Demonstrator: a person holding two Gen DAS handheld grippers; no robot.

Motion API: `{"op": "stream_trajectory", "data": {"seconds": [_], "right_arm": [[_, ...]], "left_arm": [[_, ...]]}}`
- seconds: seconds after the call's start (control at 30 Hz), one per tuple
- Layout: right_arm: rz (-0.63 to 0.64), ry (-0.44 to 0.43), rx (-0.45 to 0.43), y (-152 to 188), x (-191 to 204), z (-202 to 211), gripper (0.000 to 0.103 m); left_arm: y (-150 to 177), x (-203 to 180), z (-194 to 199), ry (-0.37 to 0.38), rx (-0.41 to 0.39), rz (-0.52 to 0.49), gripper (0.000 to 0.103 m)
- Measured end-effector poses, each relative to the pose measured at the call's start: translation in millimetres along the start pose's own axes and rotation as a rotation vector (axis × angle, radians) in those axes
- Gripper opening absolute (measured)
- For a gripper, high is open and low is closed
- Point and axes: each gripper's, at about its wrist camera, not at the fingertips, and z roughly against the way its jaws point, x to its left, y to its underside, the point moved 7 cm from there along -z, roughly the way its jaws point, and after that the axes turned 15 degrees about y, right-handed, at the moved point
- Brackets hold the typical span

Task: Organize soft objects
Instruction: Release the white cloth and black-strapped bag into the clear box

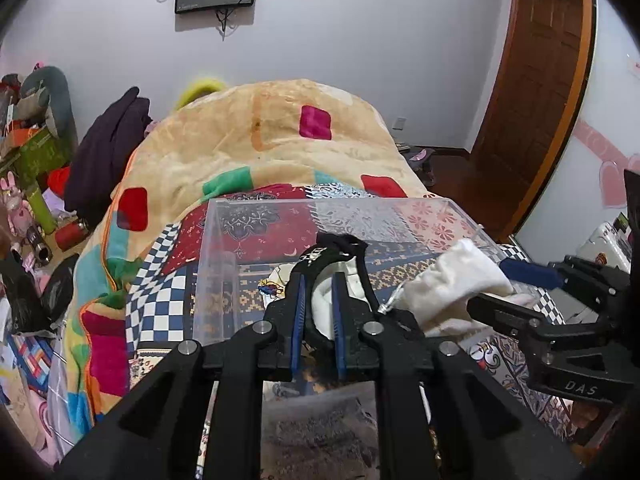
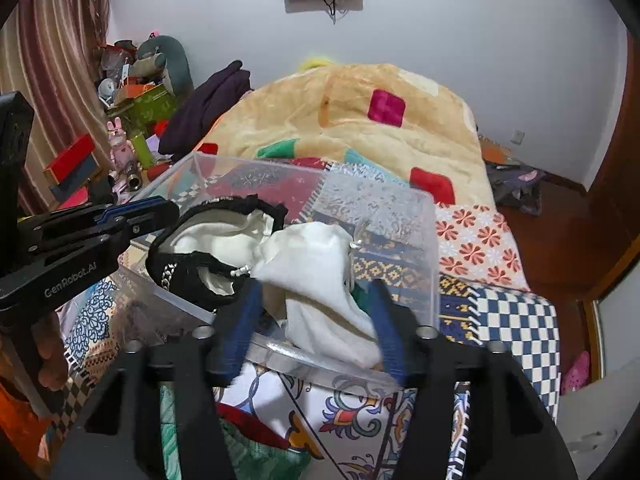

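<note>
A clear plastic box stands on the bed; it also shows in the right wrist view. My left gripper is shut on a black fabric item with a chain and white lining, held over the box; the item also shows in the right wrist view. My right gripper holds a white drawstring pouch between its blue pads over the box's near rim. The pouch also shows in the left wrist view, at the right gripper's tips.
A beige blanket with coloured squares is heaped behind the box. A patterned patchwork bedspread covers the bed. Cluttered boxes, toys and bottles stand at the left. A wooden door is at the right.
</note>
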Motion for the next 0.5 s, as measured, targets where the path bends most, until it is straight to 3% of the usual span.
{"op": "stream_trajectory", "data": {"seconds": [0.2,0.37,0.5], "right_arm": [[-0.018,-0.009,-0.045,-6,-10,26,0.071],[-0.026,0.0,-0.097,-4,-16,54,0.081],[-0.017,-0.023,-0.113,4,-12,71,0.083]], "left_arm": [[-6,-19,30,-0.012,-0.057,-0.053,0.047],[-6,-35,60,-0.007,-0.11,-0.089,0.067],[4,-43,79,0.0,-0.132,-0.091,0.078]]}}
